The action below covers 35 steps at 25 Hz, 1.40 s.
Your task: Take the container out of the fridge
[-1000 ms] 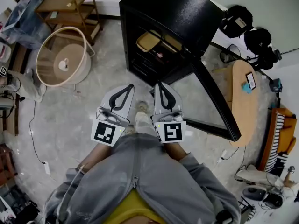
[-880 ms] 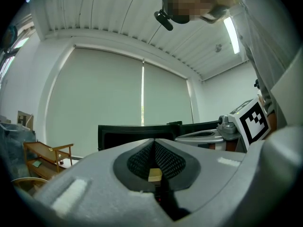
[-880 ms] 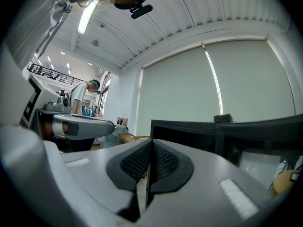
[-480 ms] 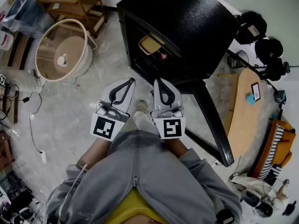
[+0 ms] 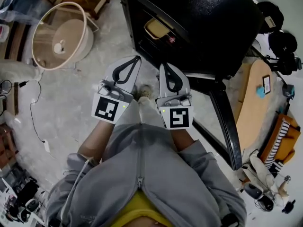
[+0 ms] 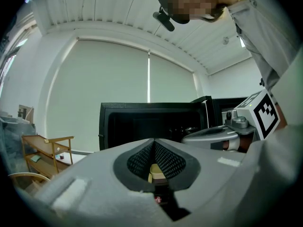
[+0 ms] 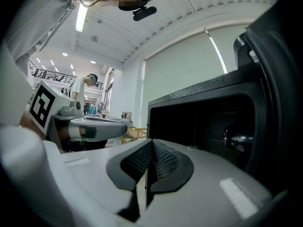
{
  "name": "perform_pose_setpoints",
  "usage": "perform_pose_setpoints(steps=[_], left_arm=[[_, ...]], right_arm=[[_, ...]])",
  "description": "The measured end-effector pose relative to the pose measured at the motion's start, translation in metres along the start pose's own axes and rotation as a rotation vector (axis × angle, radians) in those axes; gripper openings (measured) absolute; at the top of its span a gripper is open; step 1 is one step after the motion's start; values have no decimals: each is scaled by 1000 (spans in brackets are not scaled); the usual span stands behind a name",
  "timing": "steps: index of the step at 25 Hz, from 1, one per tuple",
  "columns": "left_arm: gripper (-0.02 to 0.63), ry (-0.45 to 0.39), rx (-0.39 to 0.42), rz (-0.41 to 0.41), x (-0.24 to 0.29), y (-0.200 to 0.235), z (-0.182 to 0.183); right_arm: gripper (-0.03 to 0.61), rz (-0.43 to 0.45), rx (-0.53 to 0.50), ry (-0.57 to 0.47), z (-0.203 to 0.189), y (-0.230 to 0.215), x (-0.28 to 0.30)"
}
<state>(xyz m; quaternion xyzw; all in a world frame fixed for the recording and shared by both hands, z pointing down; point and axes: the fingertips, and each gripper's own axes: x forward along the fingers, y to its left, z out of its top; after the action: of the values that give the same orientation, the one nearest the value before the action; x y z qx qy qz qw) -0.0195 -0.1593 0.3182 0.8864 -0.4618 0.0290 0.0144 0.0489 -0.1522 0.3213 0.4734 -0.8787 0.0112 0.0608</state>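
2 shut claws held before the open fridge

The person holds the left claw (image 5: 137,58) and the right claw (image 5: 162,66) side by side, just apart, over the pale floor (image 5: 71,103). Both point toward 12 o'clock at the black fridge (image 5: 203,22). Each claw has its jaws pressed together with nothing pinched between them. The container (image 5: 156,28), a tan tub, sits on a shelf inside the fridge at about 12 o'clock from the claw tips, near them but clear of both. The fridge door (image 5: 222,112) hangs open toward 4 o'clock. A round wooden tub (image 5: 59,34) stands on the floor at 10 o'clock, and a wooden desk (image 5: 251,103) lies at 3 o'clock beyond the door.
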Motion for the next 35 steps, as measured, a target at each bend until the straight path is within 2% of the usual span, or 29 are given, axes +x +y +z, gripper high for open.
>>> perform_pose_setpoints(steps=[3, 5, 8, 14, 22, 35], left_arm=[[8, -5, -1, -7, 16, 10, -13], [36, -4, -9, -12, 22, 16, -25], [43, 12, -13, -21, 28, 24, -48], [121, 54, -57, -49, 47, 37, -97], [244, 110, -41, -83, 77, 36, -159], [351, 190, -26, -119, 135, 50, -249]], right_arm=[[0, -11, -38, -5, -14, -10, 11], [0, -23, -33, 0, -24, -12, 16], [0, -35, -19, 22, -43, -14, 24], [2, -55, -15, 45, -77, -19, 43], [0, -75, -15, 81, -123, -29, 51], [0, -107, -11, 124, -167, -37, 71]])
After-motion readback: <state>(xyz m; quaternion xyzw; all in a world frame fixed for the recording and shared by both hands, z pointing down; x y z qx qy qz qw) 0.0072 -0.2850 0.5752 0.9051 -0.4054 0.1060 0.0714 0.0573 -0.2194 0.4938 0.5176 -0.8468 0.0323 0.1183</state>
